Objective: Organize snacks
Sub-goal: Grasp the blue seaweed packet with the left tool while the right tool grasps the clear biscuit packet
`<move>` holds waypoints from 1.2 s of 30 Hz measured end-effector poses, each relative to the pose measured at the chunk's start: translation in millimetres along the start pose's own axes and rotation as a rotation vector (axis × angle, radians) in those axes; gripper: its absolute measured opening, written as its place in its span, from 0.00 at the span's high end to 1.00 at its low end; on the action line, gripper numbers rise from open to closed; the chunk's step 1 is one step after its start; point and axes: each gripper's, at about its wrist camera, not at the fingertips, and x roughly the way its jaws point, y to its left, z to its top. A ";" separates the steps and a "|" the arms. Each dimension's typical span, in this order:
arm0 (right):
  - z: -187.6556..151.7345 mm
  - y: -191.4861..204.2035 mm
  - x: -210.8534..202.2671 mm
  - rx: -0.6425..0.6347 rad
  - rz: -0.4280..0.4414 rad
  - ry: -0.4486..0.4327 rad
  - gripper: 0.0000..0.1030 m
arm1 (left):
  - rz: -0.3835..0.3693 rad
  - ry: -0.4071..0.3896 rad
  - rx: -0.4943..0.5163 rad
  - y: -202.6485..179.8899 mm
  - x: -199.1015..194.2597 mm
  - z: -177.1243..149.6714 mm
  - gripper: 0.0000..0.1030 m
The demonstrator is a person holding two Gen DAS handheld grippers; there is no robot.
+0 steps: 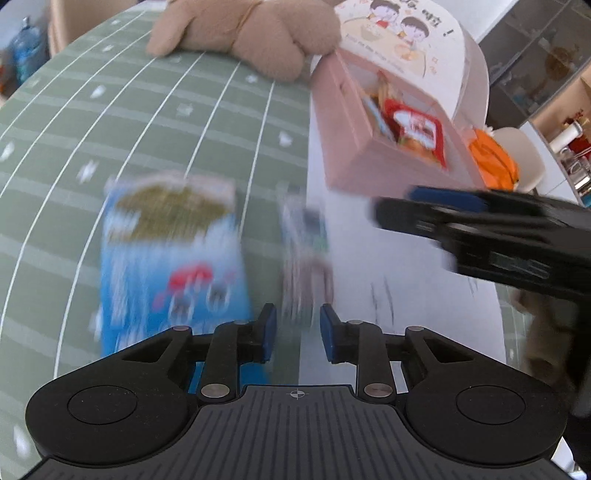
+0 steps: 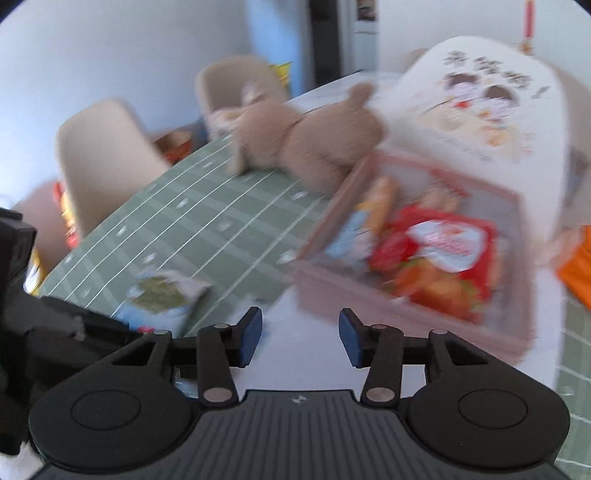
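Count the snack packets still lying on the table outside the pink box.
2. A blue packet lies on the green mat, left of the left gripper; a narrow packet, blurred, lies just ahead of its fingers. More may be hidden behind the pink box.

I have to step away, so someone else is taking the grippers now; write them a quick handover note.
Left gripper: open, empty, nosing toward the small packet on the table.
Right gripper: open, empty, in front of the pink box.
Done: red snack bag and a few other packs sit in the box, lid up.
Left: small packet and blue snack bag lie on the green mat; both probably go in the box. Plush toy lies behind.
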 end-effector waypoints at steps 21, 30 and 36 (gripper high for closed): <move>-58.1 33.4 16.2 -0.071 -0.057 0.104 0.64 | 0.358 -0.162 -0.044 22.2 -47.8 26.2 0.72; -112.6 -37.6 -33.0 0.076 -0.181 0.053 0.47 | 0.375 -0.080 0.096 -15.7 -16.2 20.5 0.66; -140.6 -53.1 -41.8 0.125 -0.226 -0.032 0.19 | 0.351 -0.069 0.119 -26.7 -11.4 18.2 0.64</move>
